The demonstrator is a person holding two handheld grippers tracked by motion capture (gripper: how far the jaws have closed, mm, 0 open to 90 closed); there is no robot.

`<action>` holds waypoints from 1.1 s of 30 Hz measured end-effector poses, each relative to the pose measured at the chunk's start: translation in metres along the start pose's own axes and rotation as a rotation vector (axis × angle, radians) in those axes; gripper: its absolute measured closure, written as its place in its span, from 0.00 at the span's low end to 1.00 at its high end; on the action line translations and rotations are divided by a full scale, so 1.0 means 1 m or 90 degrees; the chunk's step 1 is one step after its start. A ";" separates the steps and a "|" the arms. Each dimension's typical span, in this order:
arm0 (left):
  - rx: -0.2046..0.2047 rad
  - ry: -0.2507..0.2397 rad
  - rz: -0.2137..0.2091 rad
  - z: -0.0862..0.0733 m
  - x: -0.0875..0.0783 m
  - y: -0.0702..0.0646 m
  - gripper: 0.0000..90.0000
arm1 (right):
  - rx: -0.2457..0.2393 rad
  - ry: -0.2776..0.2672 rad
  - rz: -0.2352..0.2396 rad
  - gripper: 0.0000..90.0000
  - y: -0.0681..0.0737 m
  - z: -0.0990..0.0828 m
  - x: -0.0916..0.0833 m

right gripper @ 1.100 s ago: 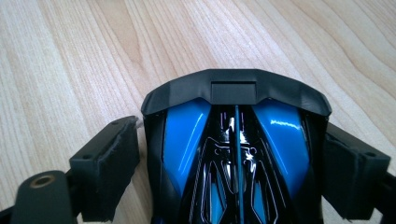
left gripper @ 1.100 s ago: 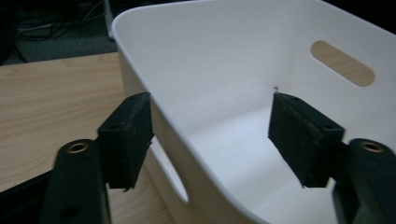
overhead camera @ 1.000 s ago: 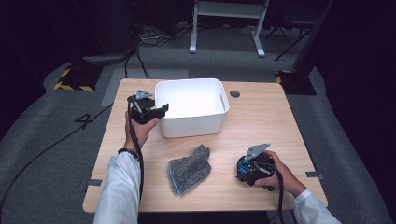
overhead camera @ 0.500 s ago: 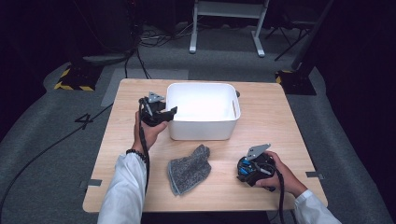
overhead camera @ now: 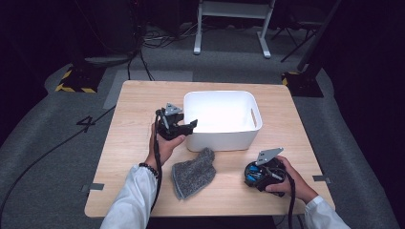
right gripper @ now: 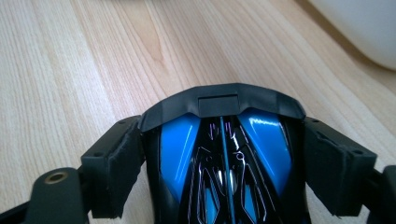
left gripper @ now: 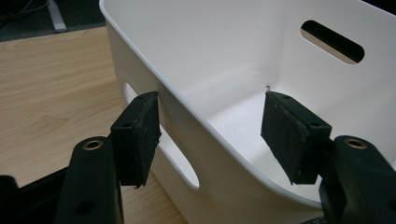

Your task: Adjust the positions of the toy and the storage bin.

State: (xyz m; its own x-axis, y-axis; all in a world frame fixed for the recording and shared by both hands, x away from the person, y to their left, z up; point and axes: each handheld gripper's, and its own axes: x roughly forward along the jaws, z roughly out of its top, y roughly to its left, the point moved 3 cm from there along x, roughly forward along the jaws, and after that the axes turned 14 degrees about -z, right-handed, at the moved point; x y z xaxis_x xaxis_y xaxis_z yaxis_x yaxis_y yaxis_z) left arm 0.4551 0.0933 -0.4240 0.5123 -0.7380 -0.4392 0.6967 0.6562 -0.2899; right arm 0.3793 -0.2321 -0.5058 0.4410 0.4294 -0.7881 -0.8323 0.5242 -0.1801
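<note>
A white plastic bin [overhead camera: 222, 139] stands mid-table. My left gripper [overhead camera: 191, 127] straddles its left wall: in the left gripper view the wall of the bin [left gripper: 224, 56] runs between the two pads of the left gripper [left gripper: 215, 135], with a gap on each side. Those jaws have just been opening and stand open. Near the front right of the table, my right gripper [overhead camera: 252, 175] has just been closing. Its pads now press the sides of a glossy blue and black object, perhaps a toy car [right gripper: 180, 144], which rests on the wood between the pads of the right gripper [right gripper: 224, 154].
A grey fuzzy cloth [overhead camera: 193, 171] lies crumpled in front of the bin, between my two hands. The wooden table [overhead camera: 138, 105] has bare room at its left and back. Beyond it are dark floor, cables and a white stand.
The bin has slid to the right across the table, and my left gripper went with it at its left wall. The right hand has stayed in place over the blue and black object.
</note>
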 end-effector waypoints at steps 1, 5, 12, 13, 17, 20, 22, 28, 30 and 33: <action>0.004 0.000 -0.001 0.000 0.000 -0.001 0.42 | -0.003 0.000 -0.002 0.21 0.000 0.000 0.000; 0.025 0.009 0.000 0.001 0.001 -0.005 0.41 | -0.008 -0.008 -0.004 0.23 0.001 0.001 -0.003; 0.048 -0.001 -0.013 0.004 -0.007 -0.010 0.34 | 0.000 -0.054 -0.008 0.24 -0.001 -0.004 -0.021; 0.057 -0.008 -0.014 0.005 -0.011 -0.012 0.34 | 0.003 -0.066 -0.004 0.24 -0.002 -0.005 -0.024; 0.082 -0.013 -0.013 0.008 -0.021 -0.015 0.30 | 0.012 -0.097 -0.005 0.23 -0.003 -0.009 -0.037; 0.093 0.003 -0.016 0.003 -0.024 -0.017 0.26 | 0.008 -0.087 -0.021 0.23 -0.005 -0.015 -0.038; 0.098 -0.003 -0.010 -0.001 -0.028 -0.018 0.26 | 0.011 -0.081 -0.029 0.24 -0.006 -0.019 -0.038; 0.128 -0.012 -0.014 -0.008 -0.051 -0.023 0.23 | 0.027 -0.069 -0.044 0.24 -0.009 -0.029 -0.039; 0.138 -0.009 -0.024 -0.012 -0.056 -0.026 0.22 | 0.025 -0.065 -0.042 0.24 -0.009 -0.032 -0.039; 0.175 0.010 -0.023 -0.022 -0.062 -0.032 0.20 | 0.024 -0.063 -0.042 0.23 -0.009 -0.039 -0.042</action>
State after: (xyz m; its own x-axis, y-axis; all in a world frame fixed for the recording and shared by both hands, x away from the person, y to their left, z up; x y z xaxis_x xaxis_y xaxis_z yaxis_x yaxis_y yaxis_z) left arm 0.3901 0.1213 -0.4066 0.4776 -0.7564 -0.4469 0.8257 0.5602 -0.0657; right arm 0.3553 -0.2838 -0.4936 0.5273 0.4628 -0.7126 -0.7879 0.5802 -0.2062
